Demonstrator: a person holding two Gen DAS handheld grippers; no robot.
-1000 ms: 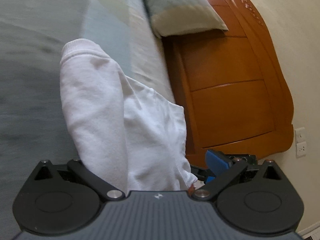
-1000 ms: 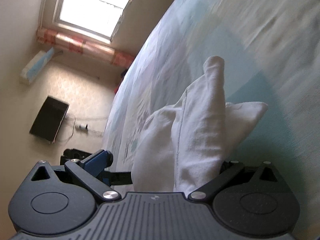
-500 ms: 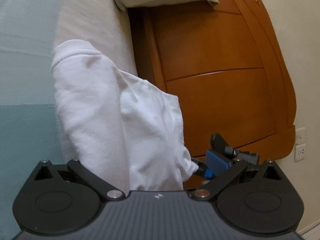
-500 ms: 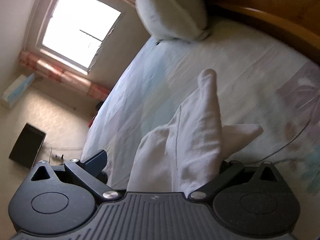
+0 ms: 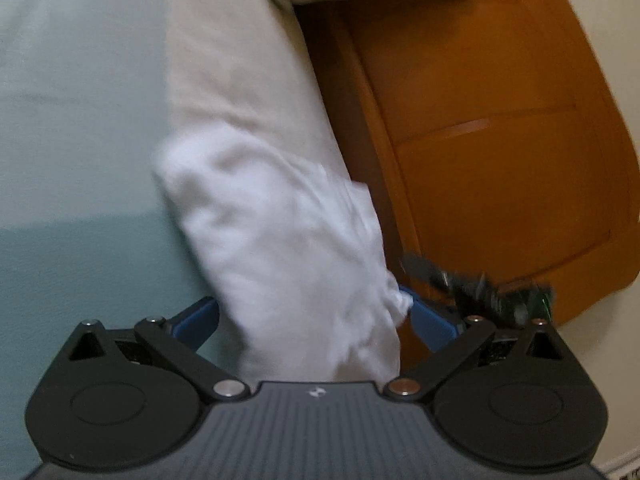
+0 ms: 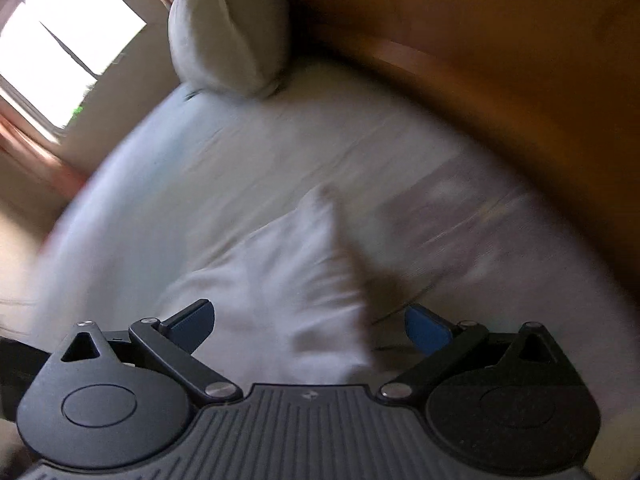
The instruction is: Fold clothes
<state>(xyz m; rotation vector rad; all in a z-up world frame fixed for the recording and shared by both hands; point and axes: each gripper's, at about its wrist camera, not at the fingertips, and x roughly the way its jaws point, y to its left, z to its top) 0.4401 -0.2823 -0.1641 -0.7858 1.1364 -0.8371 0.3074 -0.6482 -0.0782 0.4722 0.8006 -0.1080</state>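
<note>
A folded white garment [image 5: 280, 240] lies on the bed's pale sheet [image 5: 80, 120], close to the headboard. In the left wrist view it sits between the spread blue fingers [image 5: 196, 316] of my left gripper [image 5: 314, 318], which is open. The right gripper's dark body [image 5: 480, 288] shows blurred just right of the garment. In the right wrist view the same white garment [image 6: 288, 280] rests between the blue fingertips [image 6: 428, 328] of my right gripper [image 6: 310, 324], also open. Both views are motion-blurred.
An orange wooden headboard [image 5: 480, 140] stands right behind the garment. A grey-white pillow [image 6: 228, 32] leans against the headboard [image 6: 480, 40] at the far side. A bright window [image 6: 60, 48] is beyond the bed.
Both grippers carried the garment toward the headboard and lowered it onto the sheet. Their fingers, shut on the cloth before, now stand apart.
</note>
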